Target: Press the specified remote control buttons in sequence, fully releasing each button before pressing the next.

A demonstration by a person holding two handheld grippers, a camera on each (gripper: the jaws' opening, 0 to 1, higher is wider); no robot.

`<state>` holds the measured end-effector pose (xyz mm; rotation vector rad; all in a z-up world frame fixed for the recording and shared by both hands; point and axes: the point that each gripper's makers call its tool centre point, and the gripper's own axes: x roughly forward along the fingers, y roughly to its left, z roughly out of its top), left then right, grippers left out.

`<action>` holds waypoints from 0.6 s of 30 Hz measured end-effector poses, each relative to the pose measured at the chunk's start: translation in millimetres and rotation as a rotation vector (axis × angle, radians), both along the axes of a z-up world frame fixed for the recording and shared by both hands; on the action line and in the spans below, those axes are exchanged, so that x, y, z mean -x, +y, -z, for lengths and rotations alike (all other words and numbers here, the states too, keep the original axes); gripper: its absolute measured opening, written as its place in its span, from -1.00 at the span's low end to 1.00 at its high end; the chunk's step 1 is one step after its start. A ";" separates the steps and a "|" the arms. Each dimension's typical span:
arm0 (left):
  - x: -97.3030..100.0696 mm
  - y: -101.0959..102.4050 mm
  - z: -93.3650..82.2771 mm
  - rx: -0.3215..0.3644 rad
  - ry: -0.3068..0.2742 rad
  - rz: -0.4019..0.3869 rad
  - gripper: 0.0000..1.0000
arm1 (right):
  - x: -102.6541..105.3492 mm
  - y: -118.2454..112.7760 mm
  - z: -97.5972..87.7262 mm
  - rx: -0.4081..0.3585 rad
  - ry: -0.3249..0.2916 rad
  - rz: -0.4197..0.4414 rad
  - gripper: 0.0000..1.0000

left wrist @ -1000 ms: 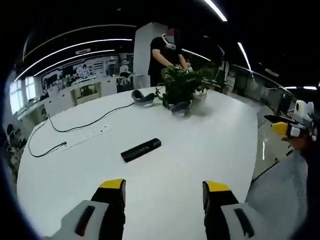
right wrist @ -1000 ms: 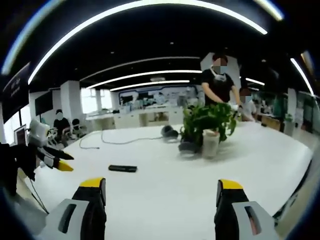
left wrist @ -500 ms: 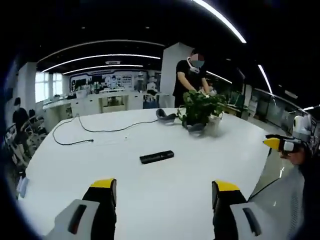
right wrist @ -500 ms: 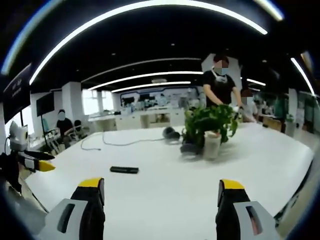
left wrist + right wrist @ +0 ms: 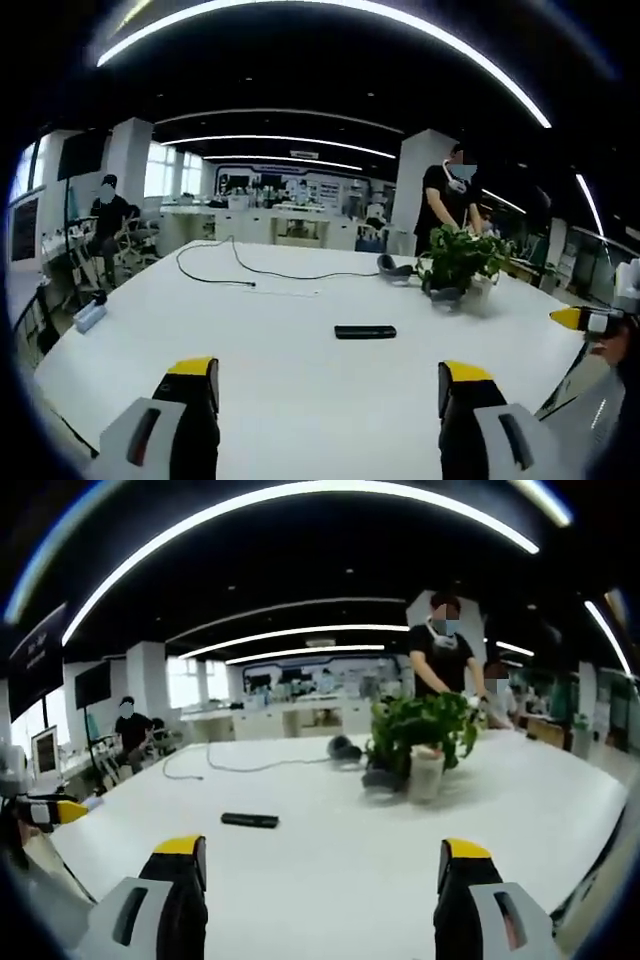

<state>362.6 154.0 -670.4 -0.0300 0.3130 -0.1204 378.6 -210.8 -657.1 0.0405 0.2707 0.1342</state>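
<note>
Left gripper view: remote on white table.

We can't read any text, label, brand or number in either view. The remote control on the white table is too small and dark for us to make out button markings. The dark panel, far left of the remote in the right gripper view, carries pale marks too blurred to read.
</note>
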 end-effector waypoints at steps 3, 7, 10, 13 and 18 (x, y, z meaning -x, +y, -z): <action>1.4 5.8 -7.1 -0.109 -0.051 -0.011 0.98 | -0.4 0.5 1.0 0.001 0.004 -0.002 0.92; 8.4 15.4 7.1 -0.154 -0.008 -0.052 1.00 | -0.8 1.2 1.9 0.005 0.006 -0.006 0.92; 3.4 17.9 -9.2 -0.228 -0.105 -0.064 1.00 | -0.9 1.5 3.1 0.010 0.010 -0.006 0.92; 5.0 15.6 -5.7 -0.196 -0.085 -0.059 1.00 | -0.9 0.3 3.8 0.011 0.012 -0.001 0.91; 6.6 22.5 3.2 -0.181 -0.031 -0.082 1.00 | -1.3 1.6 6.0 0.009 0.022 -0.009 0.90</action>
